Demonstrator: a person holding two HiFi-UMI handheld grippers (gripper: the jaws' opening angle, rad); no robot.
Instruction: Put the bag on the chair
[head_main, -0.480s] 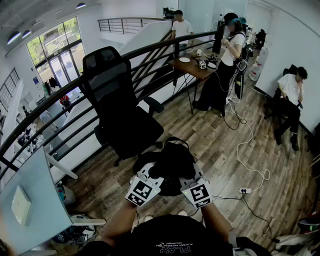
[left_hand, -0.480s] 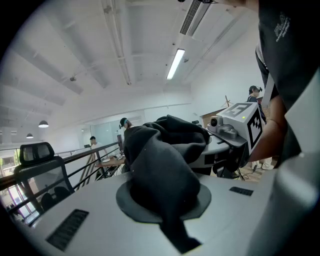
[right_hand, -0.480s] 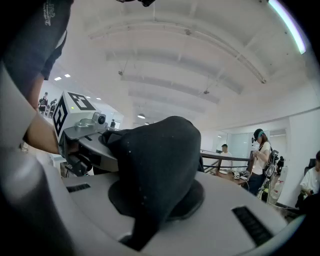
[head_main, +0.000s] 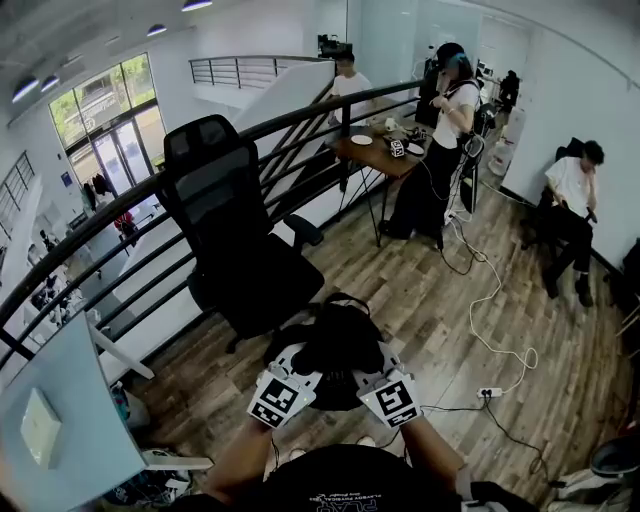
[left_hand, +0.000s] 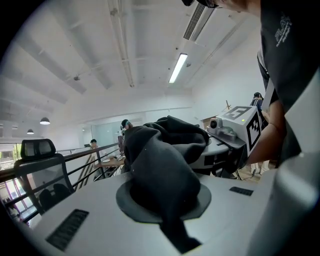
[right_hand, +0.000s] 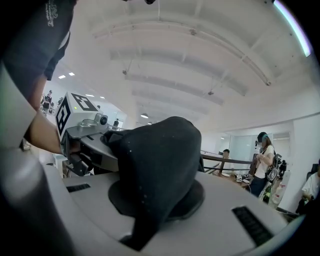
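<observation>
Since half a second ago little has changed; the whole head view sits slightly lower in the frame, and the black bag (head_main: 335, 347) hangs as before between my two grippers at lower centre, still short of the chair (head_main: 240, 235). My left gripper (left_hand: 165, 200) has its jaws together, clamped on a fold of the bag's dark cloth, which bulges up over the round pad; my right gripper (right_hand: 152, 202) is pinched on the cloth the same way; each gripper shows at the edge of the other's view, just beside it. The black office chair stands at centre left of the head view, its seat bare, just above the bag in the frame; the dark railing (head_main: 120, 215) runs behind it. At the upper right are a wooden table (head_main: 385, 160), a standing person (head_main: 440, 140) and a seated person (head_main: 570, 200); a white cable (head_main: 490, 300) trails over the wooden floor (head_main: 400, 280) at the right.
</observation>
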